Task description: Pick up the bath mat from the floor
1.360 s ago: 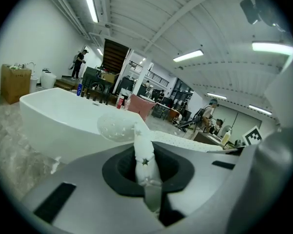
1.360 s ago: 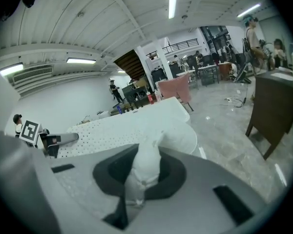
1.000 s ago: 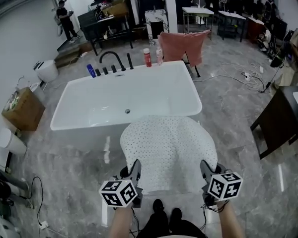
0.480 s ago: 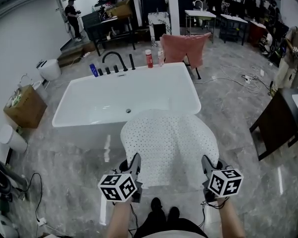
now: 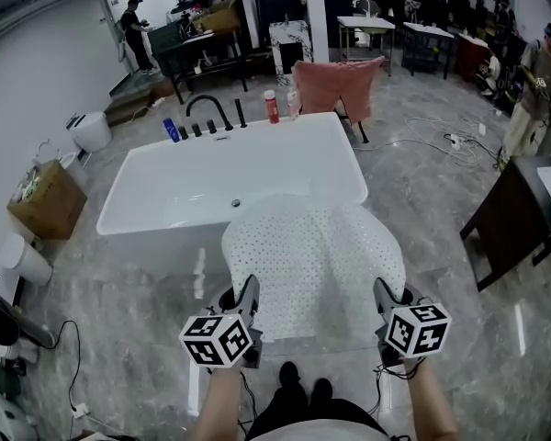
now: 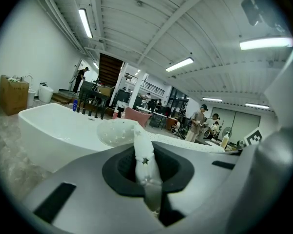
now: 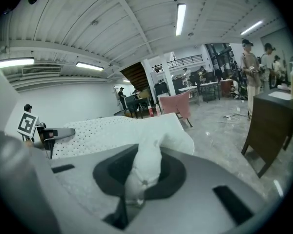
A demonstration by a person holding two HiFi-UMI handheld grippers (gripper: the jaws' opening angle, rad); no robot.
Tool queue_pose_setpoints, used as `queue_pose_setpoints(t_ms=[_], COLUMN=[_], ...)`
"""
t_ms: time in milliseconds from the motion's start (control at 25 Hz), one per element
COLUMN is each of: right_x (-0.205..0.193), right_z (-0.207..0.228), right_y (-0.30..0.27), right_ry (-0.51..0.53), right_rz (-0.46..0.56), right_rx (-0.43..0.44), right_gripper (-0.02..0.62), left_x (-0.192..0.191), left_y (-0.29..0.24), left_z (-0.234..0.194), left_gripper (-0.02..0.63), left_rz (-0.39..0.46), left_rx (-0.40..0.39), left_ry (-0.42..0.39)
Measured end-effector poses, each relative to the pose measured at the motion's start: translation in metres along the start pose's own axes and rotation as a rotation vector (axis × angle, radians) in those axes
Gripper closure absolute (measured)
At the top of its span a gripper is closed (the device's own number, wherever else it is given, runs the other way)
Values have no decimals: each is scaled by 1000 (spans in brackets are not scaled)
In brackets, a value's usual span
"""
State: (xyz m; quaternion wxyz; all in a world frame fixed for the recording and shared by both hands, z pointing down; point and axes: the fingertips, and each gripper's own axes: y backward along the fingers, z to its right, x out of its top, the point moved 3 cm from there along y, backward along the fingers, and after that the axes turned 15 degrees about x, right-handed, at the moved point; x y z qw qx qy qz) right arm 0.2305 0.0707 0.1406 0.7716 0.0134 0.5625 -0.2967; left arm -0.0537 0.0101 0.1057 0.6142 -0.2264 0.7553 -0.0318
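Head view gives me the whole picture: the bath mat (image 5: 312, 265), white with many small holes, is lifted off the floor (image 5: 119, 301) and hangs spread between my two tools; the left gripper (image 5: 249, 294) has its near left corner and the right gripper (image 5: 386, 296) its near right corner; the far edge lies toward the bathtub (image 5: 165, 191), and whether it touches the rim I cannot tell from here.

Both gripper views show the jaws almost closed, each pinching a narrow bunched fold of the mat; nothing else is between them.

What worries me: each grip has only a thin piece of a soft corner, so I judge it can slide out if the hands pull apart or the mat swings; if one corner goes, the full weight falls on the other pinch; the far edge may also catch or drag on the tub rim if I carry it forward too low.

Only the gripper views show how much material sits in each pinch; the head view hides this behind the marker cubes; only the head view shows the full shape of the mat; the right gripper view alone shows the mat surface running flat across to the left tool, and a dark cabinet (image 7: 271, 126) close at that side.
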Motion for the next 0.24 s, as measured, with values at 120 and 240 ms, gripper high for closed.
queue_pose_setpoints(t_ms=[120,240], right_x=[-1,-2], right_z=[2,3], right_y=[3,5], right_ry=[2,5], right_rz=[3,5], right_rx=[1,0], right_gripper=[568,568], left_x=[0,-1], left_y=[1,2], left_z=[4,5], left_gripper=[584,584], left_rz=[4,10], left_rx=[-1,2], left_ry=[-4,-4])
